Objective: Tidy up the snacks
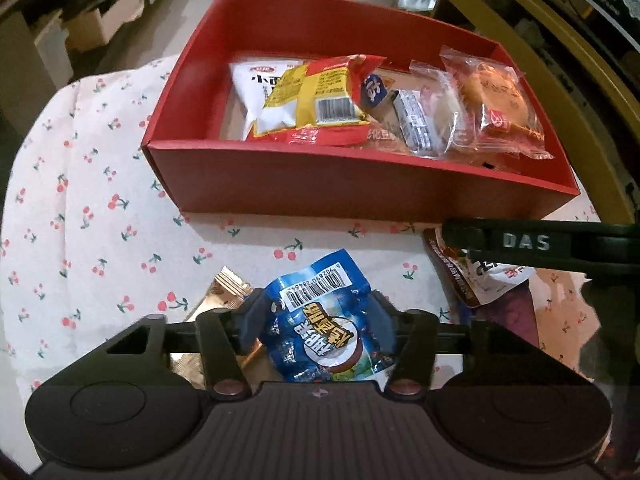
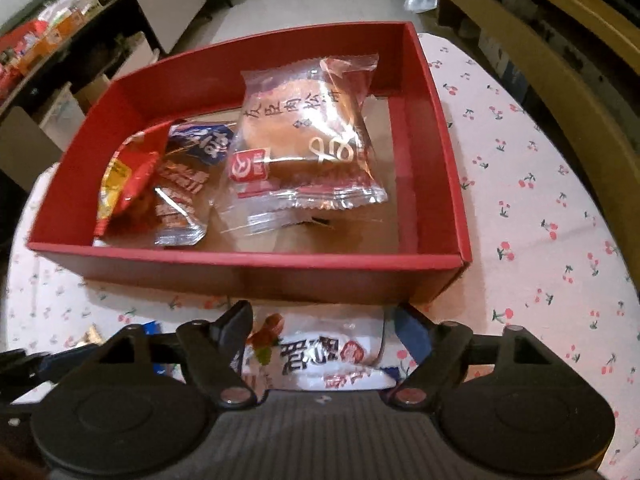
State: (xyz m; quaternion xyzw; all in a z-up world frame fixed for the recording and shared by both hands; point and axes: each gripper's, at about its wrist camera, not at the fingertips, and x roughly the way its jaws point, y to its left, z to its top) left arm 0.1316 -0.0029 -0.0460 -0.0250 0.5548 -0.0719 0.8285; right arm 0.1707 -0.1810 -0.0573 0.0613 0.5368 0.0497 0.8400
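Red box [image 1: 320, 184] sits in the upper middle of both frames, on the cherry-print tablecloth [image 1: 88, 184]. Inside it, in your left wrist view: a white packet [image 1: 250, 88] at the back left, a yellow-and-red packet [image 1: 316, 96] lying over it, a small blue-labelled packet [image 1: 374, 90] beside that, a clear-wrapped bar [image 1: 420, 120], and a clear-wrapped round pastry [image 1: 500, 108] at the right end. In your right wrist view the pastry [image 2: 308, 140] lies centre, tilted over other wrappers, with the right part of the box floor bare.

Below the box, lower centre of the left view, the blue snack packet [image 1: 324, 320] sits barcode up between the fingers of your left gripper [image 1: 318, 316]. Both pads touch its sides, so the jaws are gripping the blue snack packet. A gold wrapper [image 1: 224, 292] lies just left of it, partly under the finger.

Lower centre of the right view, a white snack packet [image 2: 320, 352] lies on the cloth between the fingers of your right gripper [image 2: 324, 320]. Jaws are spread wide, pads off the packet on both sides, nothing held. In the left view that gripper's finger crosses the right edge above a brown-and-white packet [image 1: 480, 276].
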